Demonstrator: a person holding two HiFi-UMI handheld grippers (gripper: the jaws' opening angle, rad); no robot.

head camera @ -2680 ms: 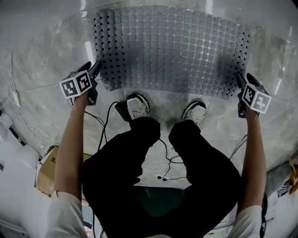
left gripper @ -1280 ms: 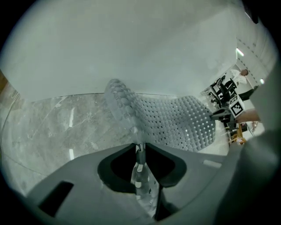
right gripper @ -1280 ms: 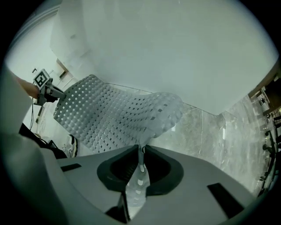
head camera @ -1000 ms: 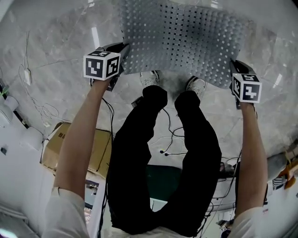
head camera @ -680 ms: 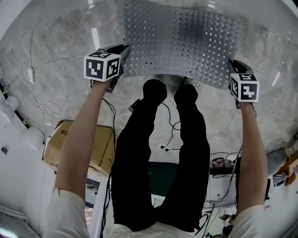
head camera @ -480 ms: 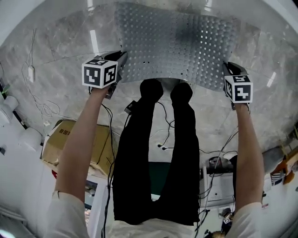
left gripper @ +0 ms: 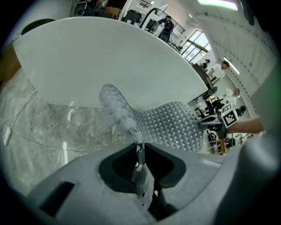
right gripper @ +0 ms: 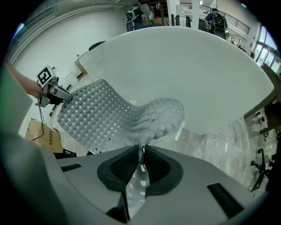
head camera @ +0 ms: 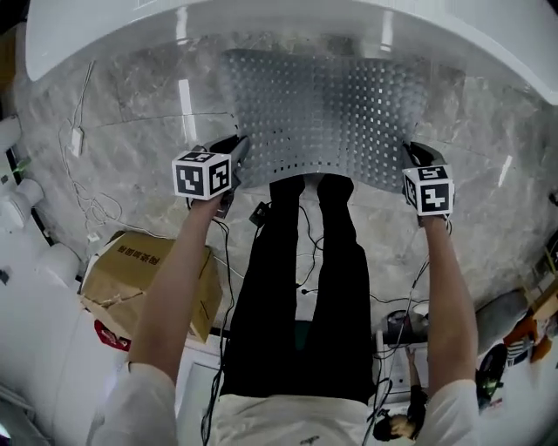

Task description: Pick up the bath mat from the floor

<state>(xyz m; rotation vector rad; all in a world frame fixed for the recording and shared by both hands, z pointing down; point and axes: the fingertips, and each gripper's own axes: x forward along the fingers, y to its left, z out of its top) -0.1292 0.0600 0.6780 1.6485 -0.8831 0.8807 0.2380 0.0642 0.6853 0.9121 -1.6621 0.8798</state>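
Observation:
The bath mat (head camera: 327, 118) is a translucent grey sheet full of small holes and bumps. It hangs stretched between my two grippers, its far edge near the white tub. My left gripper (head camera: 234, 150) is shut on the mat's near left corner, and my right gripper (head camera: 411, 157) is shut on the near right corner. In the left gripper view the mat's edge (left gripper: 139, 151) is pinched between the jaws and the sheet (left gripper: 171, 125) spreads to the right. In the right gripper view the mat's corner (right gripper: 141, 159) is clamped and the sheet (right gripper: 101, 116) runs left.
A white bathtub rim (head camera: 261, 22) curves across the far side above the grey marble floor (head camera: 131, 131). A cardboard box (head camera: 144, 279) lies at the left by the person's legs (head camera: 301, 287). Cables (head camera: 83, 205) trail on the floor. Bags and clutter (head camera: 514, 331) sit at the right.
Both grippers have risen with the mat, which has lifted off the floor and now hides the person's shoes. The person has straightened from a crouch.

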